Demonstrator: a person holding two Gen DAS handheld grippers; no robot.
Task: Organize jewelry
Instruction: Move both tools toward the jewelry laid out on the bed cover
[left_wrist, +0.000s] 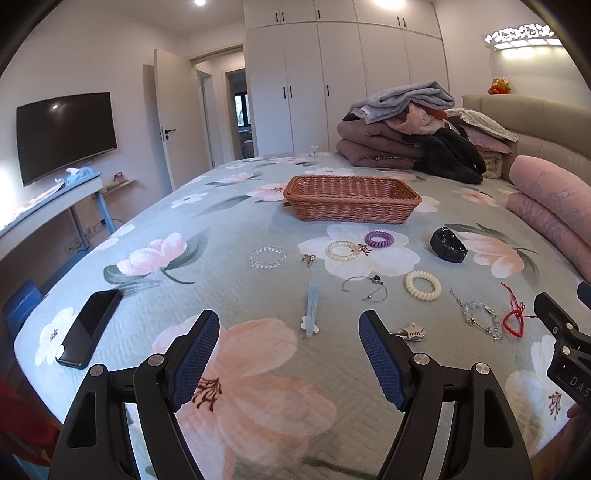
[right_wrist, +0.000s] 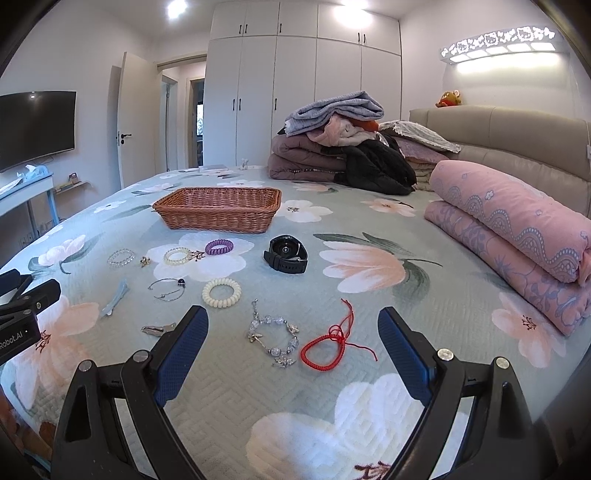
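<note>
An empty wicker basket (left_wrist: 351, 199) (right_wrist: 218, 213) stands mid-bed. In front of it lie a clear bead bracelet (left_wrist: 268, 257), a purple coil tie (left_wrist: 379, 239), a black watch (left_wrist: 447, 245) (right_wrist: 286, 254), a cream coil tie (left_wrist: 423, 285) (right_wrist: 221, 292), a silver bangle (left_wrist: 365, 288), a blue hair clip (left_wrist: 311, 309), a crystal charm bracelet (right_wrist: 273, 338) and a red cord bracelet (right_wrist: 328, 345). My left gripper (left_wrist: 289, 326) is open above the bedspread near the clip. My right gripper (right_wrist: 293, 323) is open over the charm and red bracelets.
A black phone (left_wrist: 89, 328) lies at the bed's left edge. Folded pink quilts (right_wrist: 517, 236) sit at the right, a clothes pile (right_wrist: 351, 144) at the back. A desk (left_wrist: 44, 206) and TV stand left of the bed.
</note>
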